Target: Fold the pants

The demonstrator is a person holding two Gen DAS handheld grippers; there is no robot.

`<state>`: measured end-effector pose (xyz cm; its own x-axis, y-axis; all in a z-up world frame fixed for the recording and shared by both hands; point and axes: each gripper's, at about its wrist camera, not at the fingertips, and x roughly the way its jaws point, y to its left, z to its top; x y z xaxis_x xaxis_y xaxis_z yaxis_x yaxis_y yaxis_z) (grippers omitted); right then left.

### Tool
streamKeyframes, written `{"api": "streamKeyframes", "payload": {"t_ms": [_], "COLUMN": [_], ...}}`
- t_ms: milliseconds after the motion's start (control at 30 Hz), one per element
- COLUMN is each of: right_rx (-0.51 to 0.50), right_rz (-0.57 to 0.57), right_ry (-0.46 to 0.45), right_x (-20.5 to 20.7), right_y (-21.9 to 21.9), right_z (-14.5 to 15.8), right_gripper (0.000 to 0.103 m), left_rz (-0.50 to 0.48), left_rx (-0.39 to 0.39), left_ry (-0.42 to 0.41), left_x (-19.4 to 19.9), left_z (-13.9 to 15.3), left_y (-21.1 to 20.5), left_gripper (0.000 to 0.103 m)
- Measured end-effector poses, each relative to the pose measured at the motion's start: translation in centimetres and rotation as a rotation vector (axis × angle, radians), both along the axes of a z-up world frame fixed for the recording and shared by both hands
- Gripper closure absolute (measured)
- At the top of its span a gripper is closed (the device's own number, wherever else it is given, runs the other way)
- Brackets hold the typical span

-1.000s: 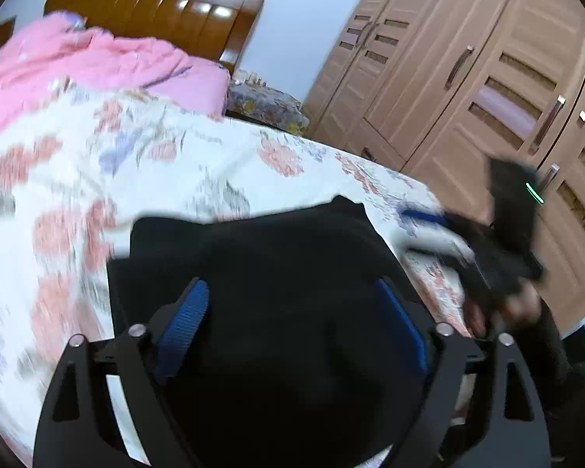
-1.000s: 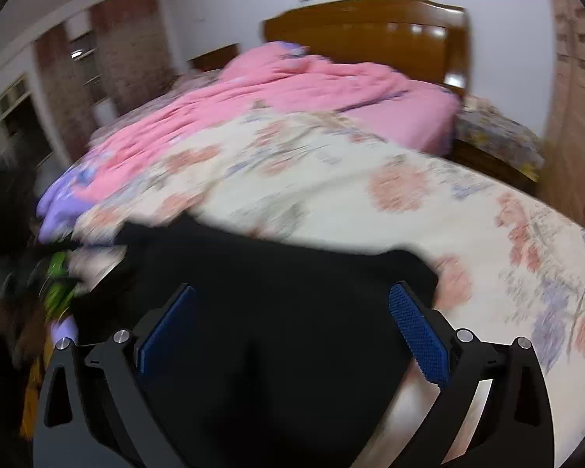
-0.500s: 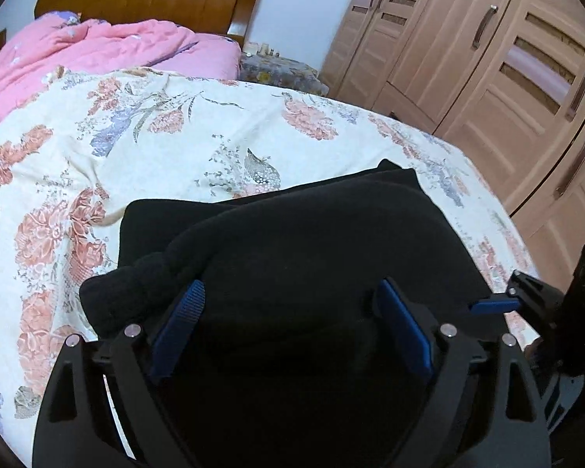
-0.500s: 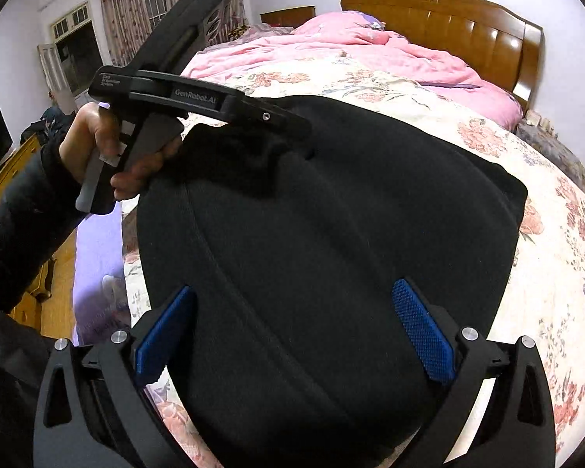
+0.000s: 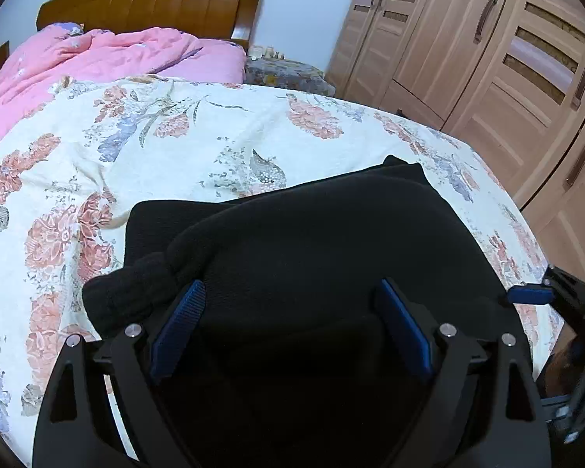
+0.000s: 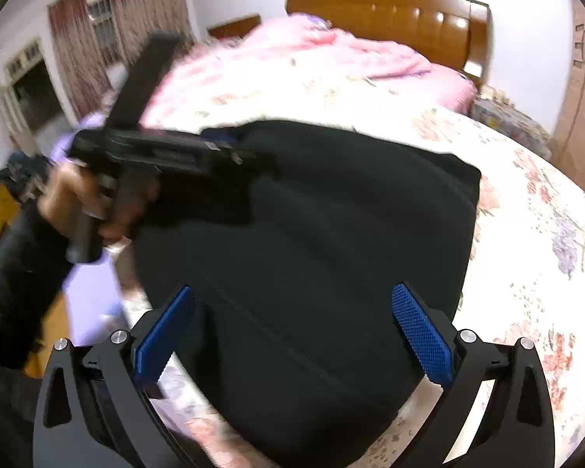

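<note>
Black pants lie folded in a thick bundle on the floral bedspread, near the bed's foot edge. My left gripper hovers open over the bundle's near side, its blue pads wide apart with only cloth below them. In the right wrist view the same pants fill the middle. My right gripper stands open over them, nothing pinched. A hand holds the left tool at the pants' far left edge, blurred. One blue right fingertip shows at the pants' right edge.
A pink quilt is heaped at the head of the bed under the wooden headboard. Wooden wardrobe doors stand along the right side. A purple cloth and a floor strip lie left of the bed.
Both grippers have sunk closer to the pants and now point more steeply at them. The right gripper dropped from upper right to the pants' right edge. Jaws stayed wide.
</note>
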<state>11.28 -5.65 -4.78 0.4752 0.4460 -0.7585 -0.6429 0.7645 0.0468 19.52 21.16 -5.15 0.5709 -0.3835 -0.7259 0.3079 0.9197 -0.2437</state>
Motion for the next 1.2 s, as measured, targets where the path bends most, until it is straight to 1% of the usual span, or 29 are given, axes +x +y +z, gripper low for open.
{"api": "streamKeyframes", "payload": {"t_ms": [100, 233, 333, 533, 600, 633, 667, 700, 733, 800, 833, 900, 967, 1033, 1067, 1100, 1133, 1200], "right_rx": [0.022, 0.005, 0.000, 0.023, 0.000, -0.014, -0.048, -0.062, -0.073, -0.054, -0.034, 0.017, 0.025, 0.034, 0.036, 0.045, 0.064, 0.111], "right_rz": [0.004, 0.019, 0.015, 0.013, 0.006, 0.001, -0.005, -0.009, -0.027, -0.078, -0.094, -0.157, -0.223, -0.286, -0.316, -0.348, -0.368, -0.449], "right_ry": [-0.001, -0.018, -0.021, -0.039, -0.041, -0.039, -0.040, -0.044, -0.057, -0.076, -0.069, -0.046, -0.046, -0.072, -0.084, -0.094, -0.094, -0.098], "right_x": [0.0, -0.4, -0.5, -0.7, -1.0, -1.7, -2.4, -2.8, -3.4, -3.9, -4.1, -4.5, -4.9, -5.8, -6.2, -6.7, -6.9, -7.9], "right_y": [-0.4, -0.6, -0.6, -1.1, -1.2, -1.3, -1.5, -1.8, -2.5, -3.9, -4.6, -6.0, -6.4, -6.5, -6.7, -6.7, -7.1, -7.5], "right_z": [-0.7, -1.3, -1.2, -1.5, -1.2, -0.9, -0.3, 0.1, 0.8, 1.6, 1.8, 2.2, 2.3, 2.7, 2.8, 3.1, 3.3, 4.1], "right_gripper": [0.004, 0.004, 0.004, 0.004, 0.004, 0.004, 0.004, 0.004, 0.004, 0.004, 0.004, 0.004, 0.004, 0.004, 0.004, 0.004, 0.004, 0.004], "left_rz": [0.002, 0.003, 0.008, 0.019, 0.036, 0.062, 0.093, 0.116, 0.152, 0.203, 0.202, 0.216, 0.252, 0.323, 0.389, 0.438, 0.468, 0.503], "left_rx": [0.009, 0.019, 0.022, 0.037, 0.058, 0.089, 0.096, 0.086, 0.087, 0.128, 0.137, 0.142, 0.159, 0.238, 0.297, 0.336, 0.358, 0.378], "left_ry": [-0.001, -0.002, -0.009, -0.023, -0.028, -0.033, -0.053, -0.078, -0.109, -0.177, -0.187, -0.158, -0.162, -0.206, -0.249, -0.288, -0.317, -0.357], "left_x": [0.0, -0.1, -0.2, -0.5, -0.9, -1.6, -2.8, -4.0, -5.5, -8.8, -10.2, -11.7, -13.3, -15.2, -16.3, -17.2, -17.9, -19.3], "left_z": [0.0, -0.1, -0.1, -0.1, 0.0, 0.4, 1.2, 1.9, 2.7, 4.2, 4.4, 4.2, 4.2, 4.6, 5.2, 5.8, 6.3, 7.5], "left_y": [-0.1, -0.3, -0.3, -0.4, -0.5, -0.8, -0.7, -0.5, 0.0, 1.0, 1.4, 2.1, 2.5, 2.2, 1.8, 1.3, 0.8, -0.2], "left_gripper": [0.014, 0.014, 0.014, 0.014, 0.014, 0.021, 0.022, 0.019, 0.011, 0.002, 0.002, 0.002, 0.002, 0.002, 0.002, 0.002, 0.002, 0.002]}}
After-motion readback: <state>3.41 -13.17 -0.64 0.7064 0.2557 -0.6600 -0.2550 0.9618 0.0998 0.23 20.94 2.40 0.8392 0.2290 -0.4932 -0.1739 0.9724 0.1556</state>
